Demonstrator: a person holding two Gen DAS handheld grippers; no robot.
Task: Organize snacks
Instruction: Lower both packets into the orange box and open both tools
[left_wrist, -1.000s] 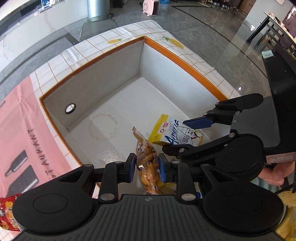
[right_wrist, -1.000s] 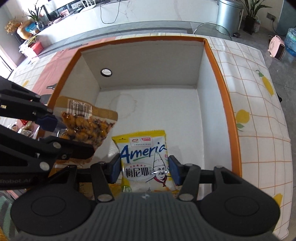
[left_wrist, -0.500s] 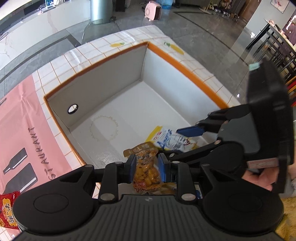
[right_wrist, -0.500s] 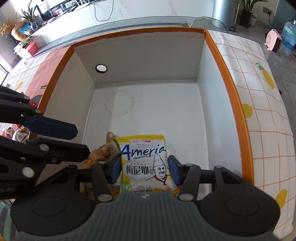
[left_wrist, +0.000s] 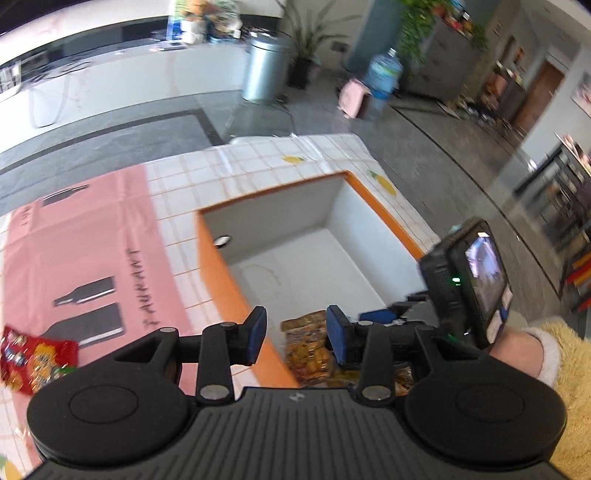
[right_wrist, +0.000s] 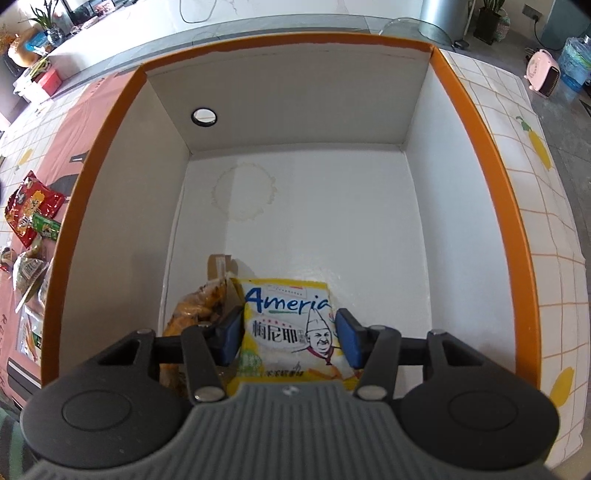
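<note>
An orange-rimmed white box (right_wrist: 476, 122) stands on the tiled table; it also shows in the left wrist view (left_wrist: 214, 266). Inside, at its near end, a yellow Ameria snack bag (right_wrist: 291, 325) lies next to a clear bag of orange-brown snacks (right_wrist: 195, 310), which the left wrist view (left_wrist: 306, 350) also shows. My right gripper (right_wrist: 290, 341) is open, its pads either side of the yellow bag. My left gripper (left_wrist: 297, 338) is open and empty, above the box's left wall near the orange-brown bag.
A red snack bag (left_wrist: 29, 360) lies on the pink mat (left_wrist: 74, 258) left of the box. Several more snack bags (right_wrist: 33, 214) lie there in the right wrist view. The right gripper's body (left_wrist: 469, 280) is close on the right of my left gripper.
My left gripper has opened and let the orange-brown snack bag go into the box beside the yellow bag, then pulled up and back to the left. My right gripper stays open over the yellow bag.
</note>
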